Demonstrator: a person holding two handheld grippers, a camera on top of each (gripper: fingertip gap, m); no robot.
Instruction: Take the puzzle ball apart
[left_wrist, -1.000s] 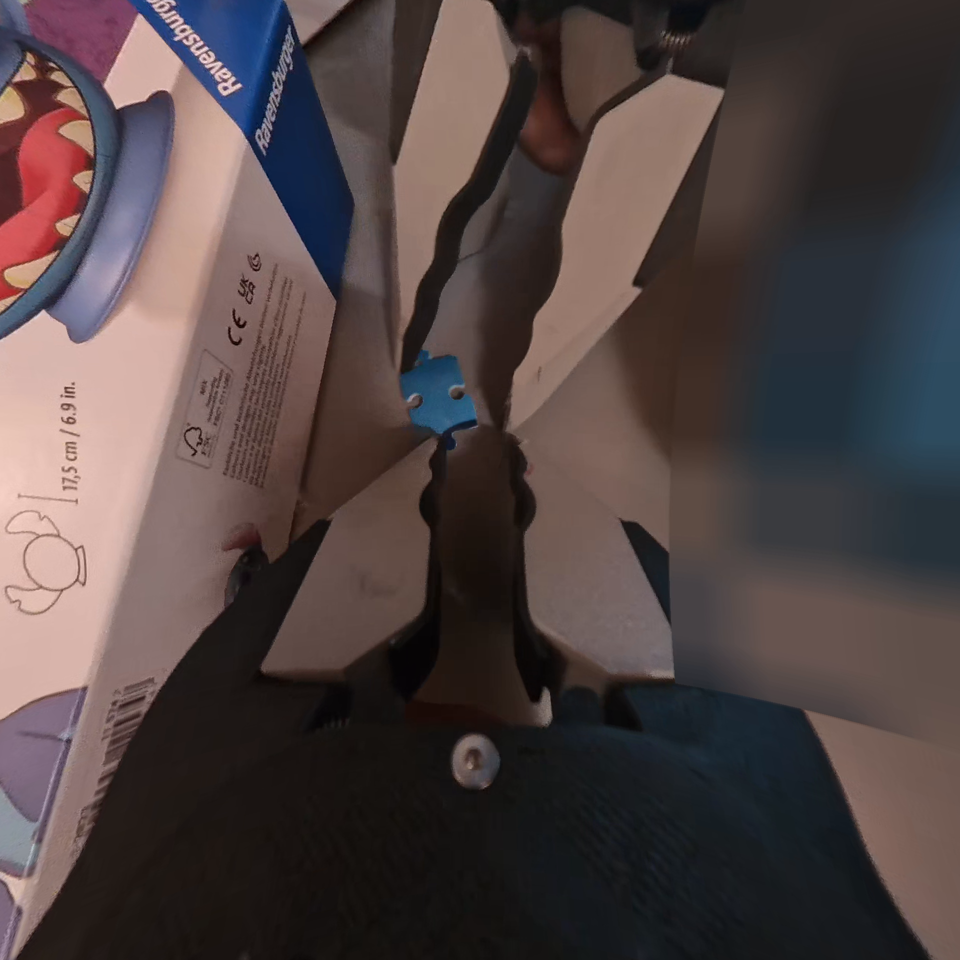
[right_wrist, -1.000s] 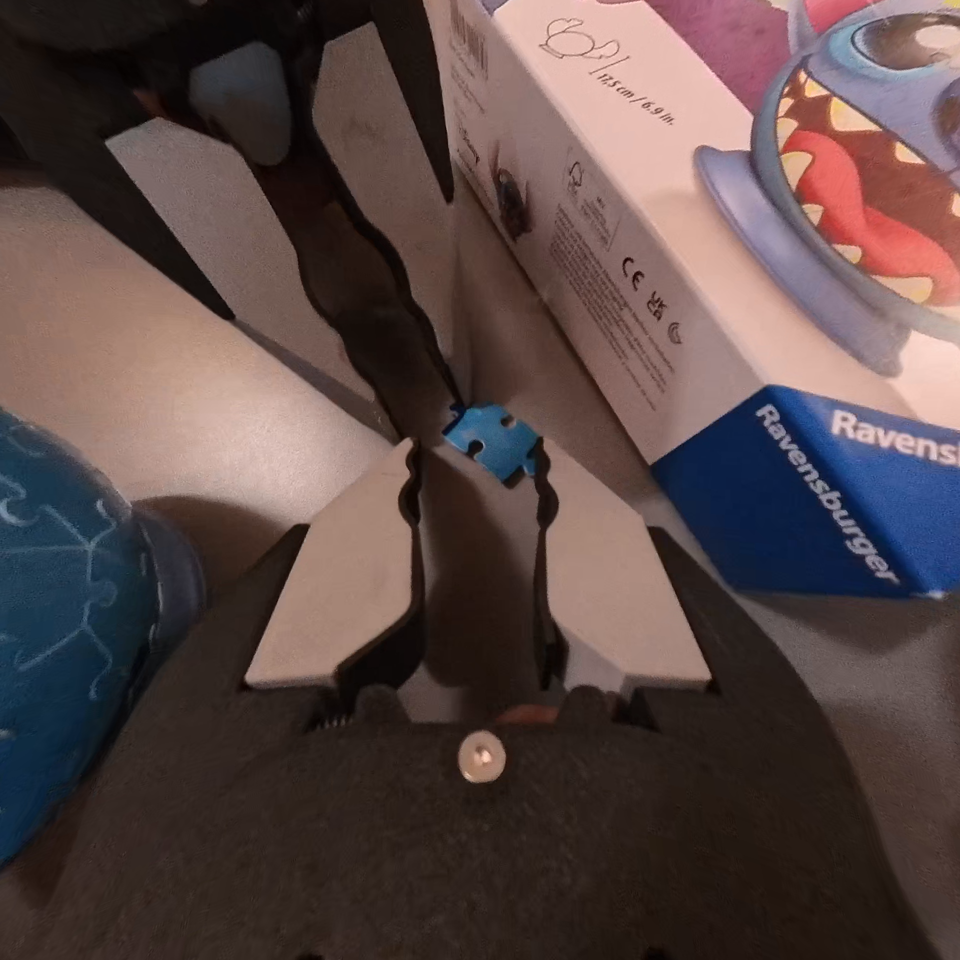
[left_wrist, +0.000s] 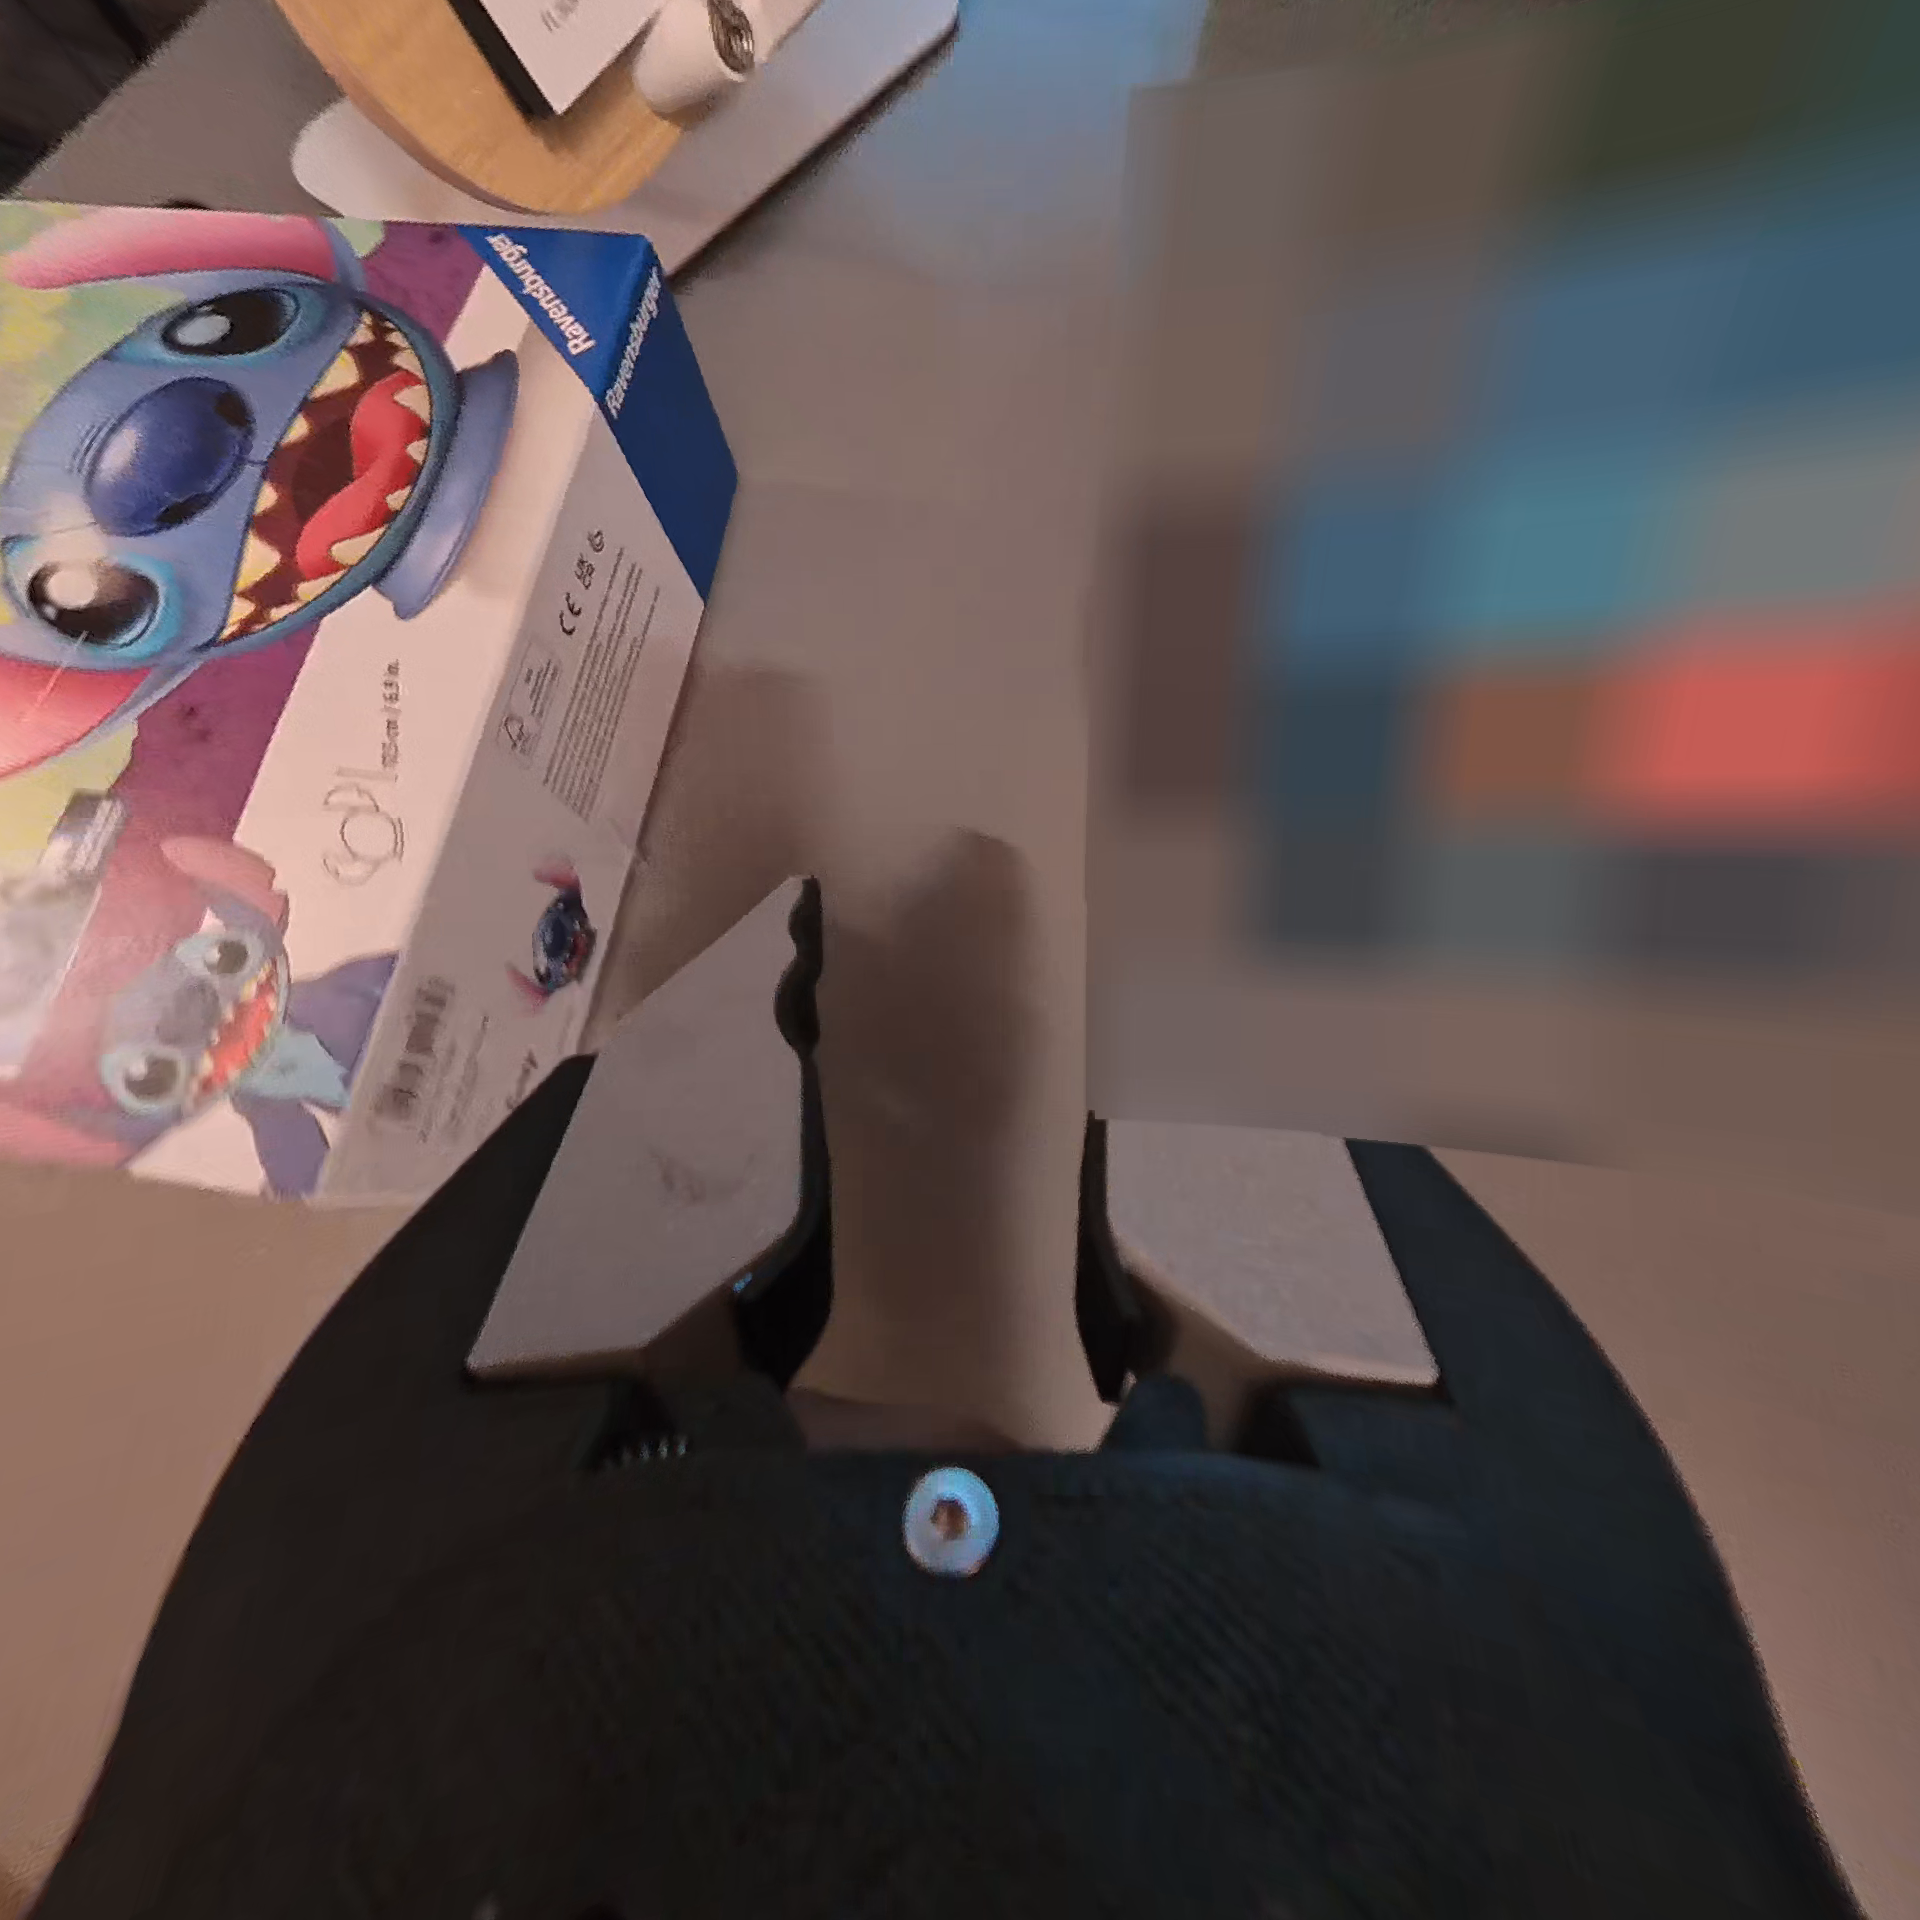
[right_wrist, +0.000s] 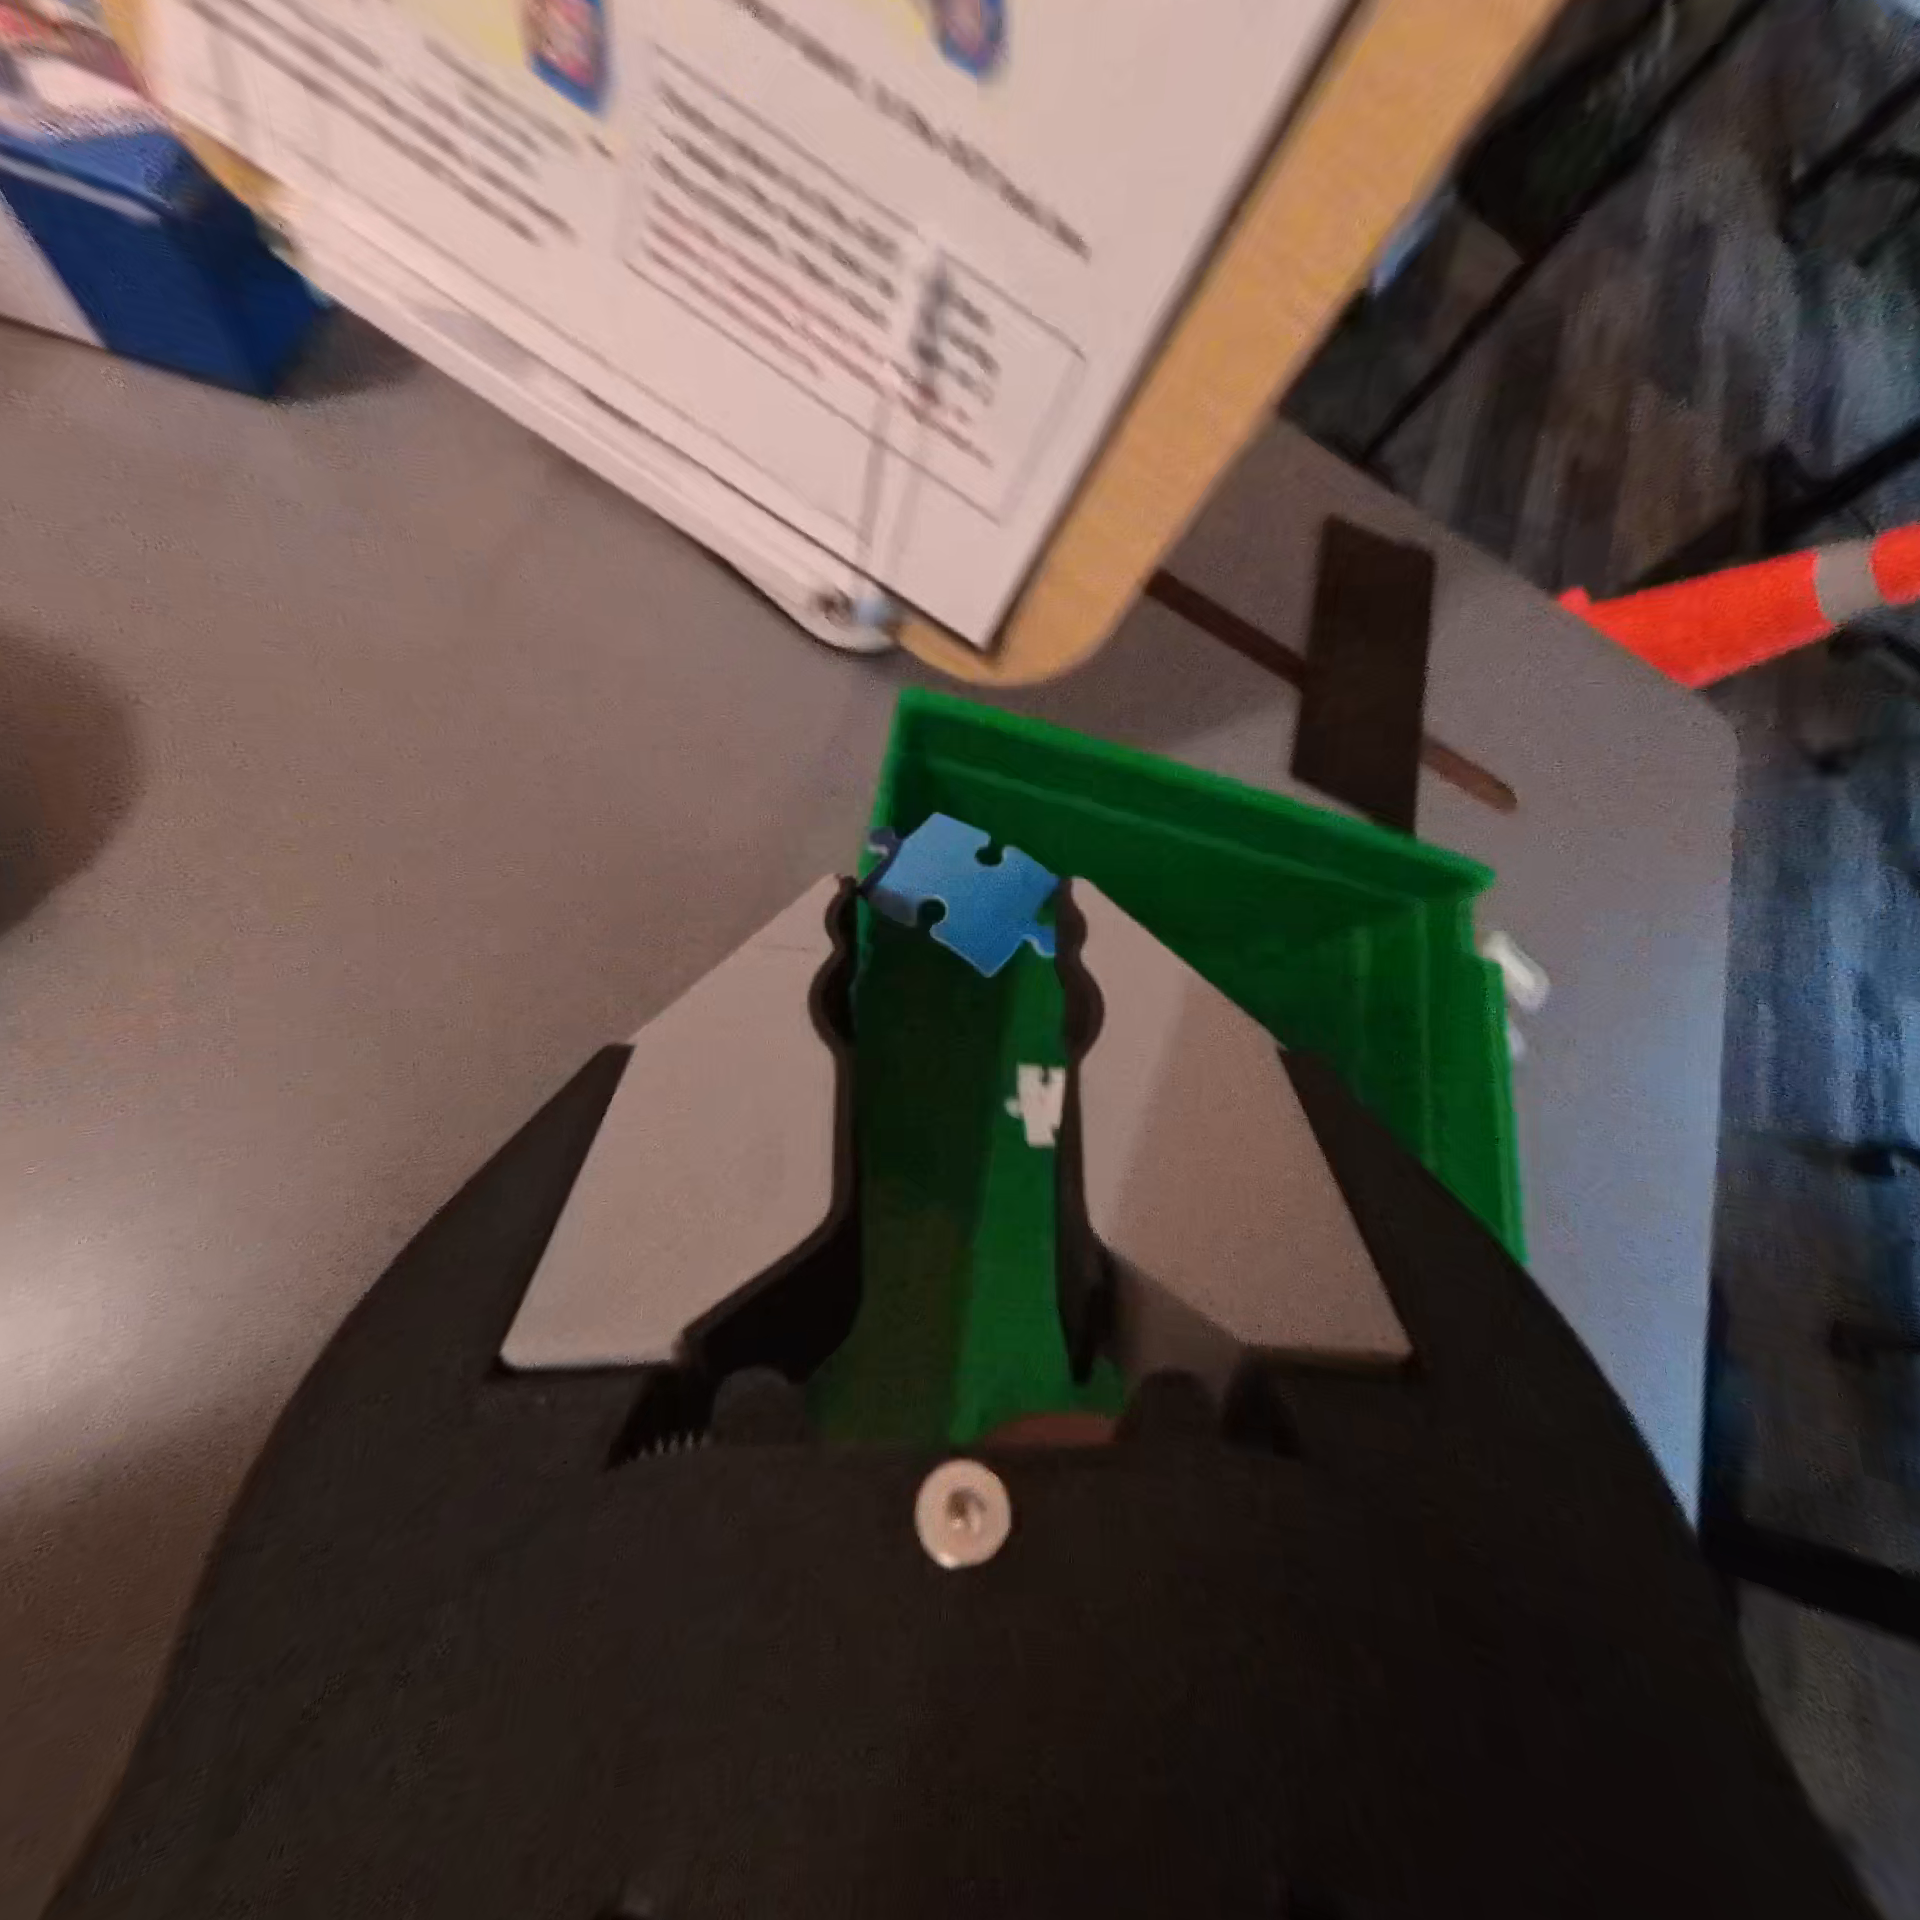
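Blue puzzle piece (right_wrist: 961, 902) sits pinched in my right tongs (right_wrist: 956, 894) above the green tray (right_wrist: 1226, 873); my left tongs (left_wrist: 935, 904) hang spread, gripping nothing, beside the box (left_wrist: 457, 748).

Puzzle piece (right_wrist: 961, 902) btwn right fingers (right_wrist: 1070, 935), above tray (right_wrist: 1247, 831); box (left_wrist: 468, 727) left of left gripper (left_wrist: 940, 997).

A: The two tongs have split! A second ago they met tip to tip over the blue puzzle piece (right_wrist: 961, 902); now the left tongs (left_wrist: 935, 904) hang alone over bare surface (left_wrist: 914, 540), nothing between the jaws.

B: And the piece went with the right tongs (right_wrist: 954, 896), pinched at the tips, now over a green tray (right_wrist: 1226, 862).

A: The puzzle box (left_wrist: 436, 665) has slid out to ten o'clock of the left tongs.
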